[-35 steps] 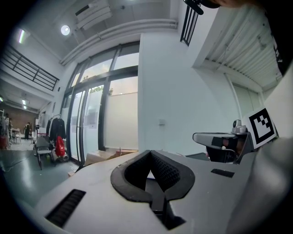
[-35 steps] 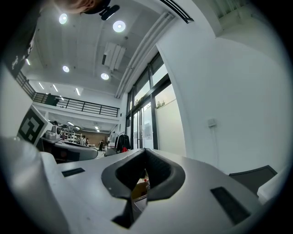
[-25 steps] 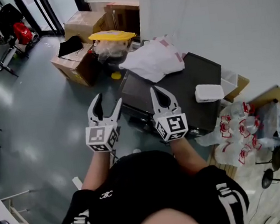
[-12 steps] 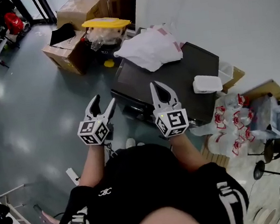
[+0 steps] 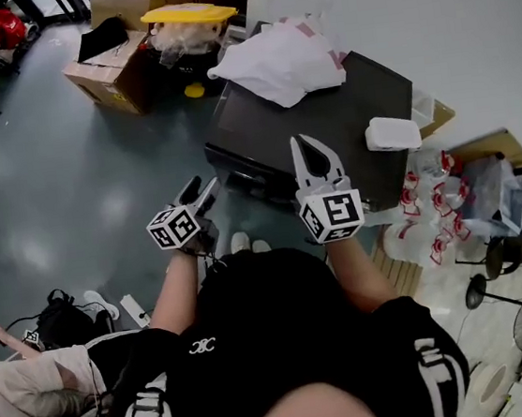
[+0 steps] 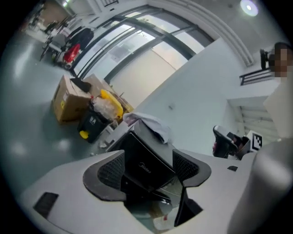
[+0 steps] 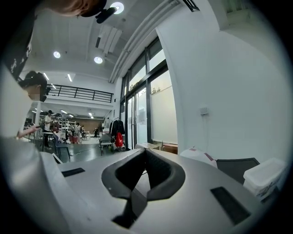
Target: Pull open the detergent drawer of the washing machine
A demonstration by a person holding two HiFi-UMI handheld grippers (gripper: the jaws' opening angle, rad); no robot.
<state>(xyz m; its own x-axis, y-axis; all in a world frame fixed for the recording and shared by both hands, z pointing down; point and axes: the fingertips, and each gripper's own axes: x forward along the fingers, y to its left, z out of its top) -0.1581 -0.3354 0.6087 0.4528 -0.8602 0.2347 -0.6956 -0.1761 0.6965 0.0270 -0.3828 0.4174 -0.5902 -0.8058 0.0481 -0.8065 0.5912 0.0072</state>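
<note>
Dark washer [image 5: 345, 122] on shiny grey floor [image 5: 69, 179] by a white wall [image 5: 426, 13]; can't pick out the drawer on its front [image 5: 242, 169]. Left gripper [image 5: 204, 187] jaws apart, right gripper [image 5: 307, 144] pinched together, empty.

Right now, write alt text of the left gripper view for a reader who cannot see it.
The left gripper, jaws apart and empty, frames the dark front of the washing machine. White cloth lies on its top; a cardboard box and a black bin stand beyond.
</note>
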